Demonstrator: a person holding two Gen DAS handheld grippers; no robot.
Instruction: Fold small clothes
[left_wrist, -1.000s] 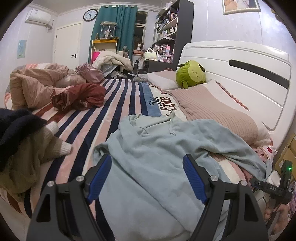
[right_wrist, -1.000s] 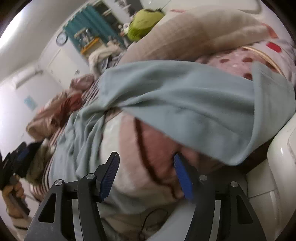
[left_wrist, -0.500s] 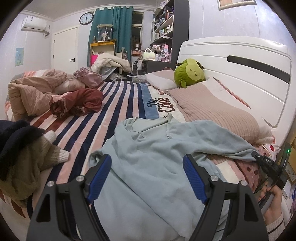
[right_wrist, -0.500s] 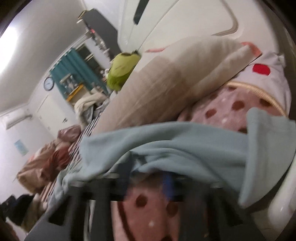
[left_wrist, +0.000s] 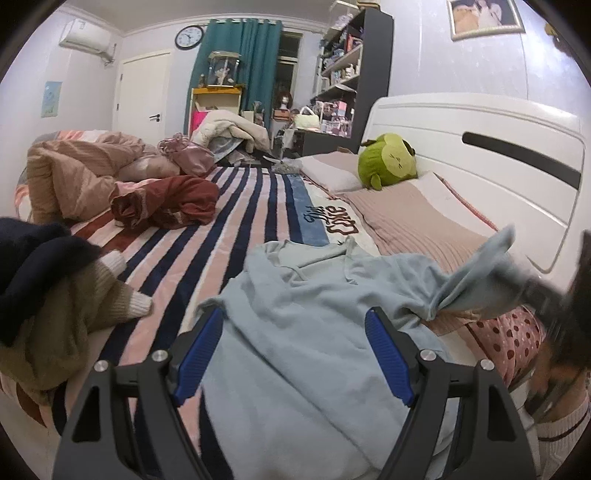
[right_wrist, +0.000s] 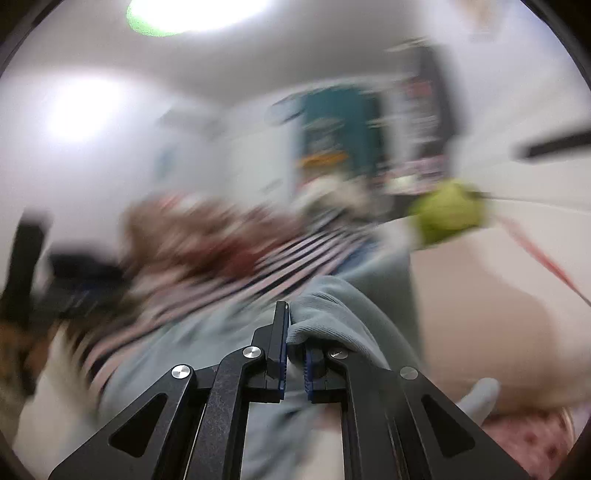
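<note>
— While the light blue hoodie (left_wrist: 295, 332) lies on the striped bed (left_wrist: 236, 221), what's gripped?
— Right gripper (right_wrist: 293, 354) is clamped on its sleeve (left_wrist: 476, 280), raised; left gripper (left_wrist: 293, 354) gapes, empty. Sleeve fold underway; next, lay it across the body.

Striped bed (left_wrist: 236, 221) carries pale blue hoodie (left_wrist: 306, 332), maroon garment (left_wrist: 166, 201), pillows (left_wrist: 406, 218).

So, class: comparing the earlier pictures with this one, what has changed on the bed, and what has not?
The right hand-held gripper closed on the sleeve of the light blue hoodie and lifted it off the pillow side. The left hand-held gripper stayed open over the hoodie; the other clothes and the green plush did not move.
</note>
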